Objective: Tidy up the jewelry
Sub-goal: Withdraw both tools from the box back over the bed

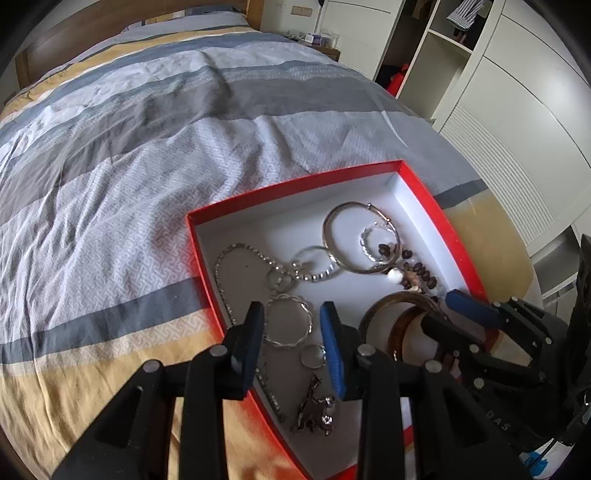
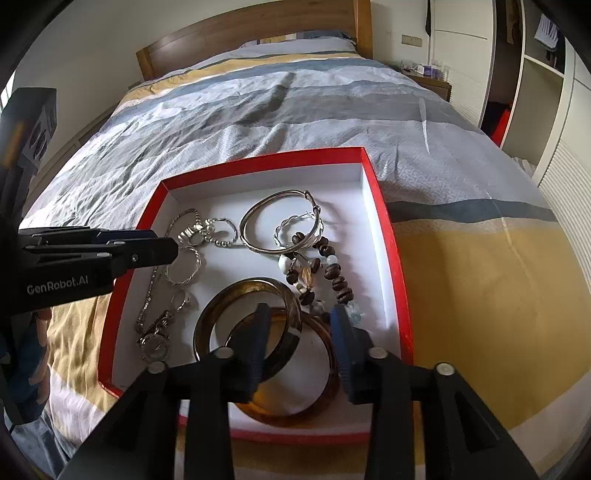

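Nearest in the right wrist view, the right gripper (image 2: 301, 328) hangs over the near end of a shallow red cardboard box with a white inside (image 2: 384, 236), its jaws parted and pressing on nothing; beneath them lie two wide bangles, one translucent amber (image 2: 295, 410) and one dark brown with a gold rim (image 2: 247, 291), overlapping each other. The left gripper (image 1: 291, 325) also stands released, its blue-padded fingers (image 1: 332, 350) straddling a twisted silver hoop (image 1: 288, 319) without touching it; a small plain ring (image 1: 312, 356) and a silver charm cluster (image 1: 314, 410) lie just below.

Further in, a sparkling rhinestone chain (image 1: 229, 258) curves along the left wall, joined by a beaded silver bracelet (image 1: 314, 264). Beyond sit one large plain silver bangle (image 2: 280, 221), one small twisted silver hoop earring (image 2: 291, 230) inside it, and one strand of brown wooden beads with pale stones (image 2: 332, 273). All the jewelry lies inside the box.

The box rests on a bed under a striped grey, white and mustard quilt (image 2: 461, 280), with a wooden headboard (image 2: 251, 33) and white wardrobes (image 1: 517, 110) farthest off.
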Motion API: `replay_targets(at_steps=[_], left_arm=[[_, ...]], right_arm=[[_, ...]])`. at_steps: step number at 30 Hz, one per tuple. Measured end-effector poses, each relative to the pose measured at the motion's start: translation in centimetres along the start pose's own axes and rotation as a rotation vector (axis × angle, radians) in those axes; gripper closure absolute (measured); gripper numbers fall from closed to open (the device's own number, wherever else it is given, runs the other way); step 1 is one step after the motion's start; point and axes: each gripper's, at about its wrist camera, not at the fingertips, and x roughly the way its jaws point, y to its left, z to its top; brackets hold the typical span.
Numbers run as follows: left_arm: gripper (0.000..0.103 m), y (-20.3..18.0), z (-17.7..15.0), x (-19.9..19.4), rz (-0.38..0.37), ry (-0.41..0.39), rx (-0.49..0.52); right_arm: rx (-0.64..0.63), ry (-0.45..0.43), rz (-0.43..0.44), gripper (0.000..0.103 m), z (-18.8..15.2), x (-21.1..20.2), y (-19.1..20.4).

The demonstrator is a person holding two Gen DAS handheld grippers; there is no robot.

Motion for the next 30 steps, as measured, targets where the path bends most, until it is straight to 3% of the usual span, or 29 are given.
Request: replay_targets(at_steps=[13, 30], left_arm=[[0.059, -0.1, -1.9, -6.9, 0.045, -0.084, 0.001], [0.05, 4.3, -9.4, -16.3, 0.198, -0.193, -0.079]], right_arm=[[0.014, -0.071, 0.002, 0.052, -0.3, -5.2, 0.9], [-0.062, -0.13, 0.036, 0.032, -1.3, -10.9, 7.9]])
